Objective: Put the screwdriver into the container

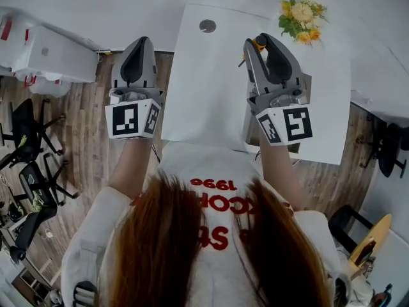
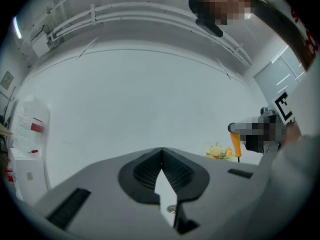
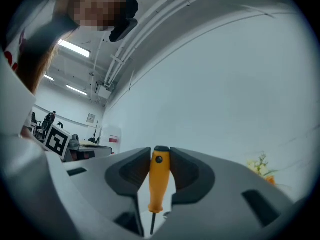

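Left hand-held gripper (image 2: 161,153): we see its jaws closed tip to tip, with nothing between them. In the head view it is held up over the wooden floor (image 1: 83,139), just beside the left edge of the tabletop.
Chairs (image 1: 25,139): we count a few black ones on the floor at far left, well apart from the tabletop.
Tabletop (image 1: 204,94): white and mostly bare. We note a small round grey disc (image 1: 207,25) near its far edge.
Right hand-held gripper (image 3: 160,156): we see its jaws clamped on the screwdriver's handle. In the head view it is raised over the right part of the tabletop.
Screwdriver (image 3: 158,184): orange handle, pinched near its top end between the jaw pads. It hangs upright with the thin dark shaft pointing down. We also catch it from the left gripper view, hanging below the right hand-held gripper. It is in the air, not on the tabletop.
Flowers (image 1: 300,18): a yellow and white bunch with green leaves lies at the far right corner of the tabletop, beyond the right hand-held gripper.
Person: white sleeves reach forward to both tools.
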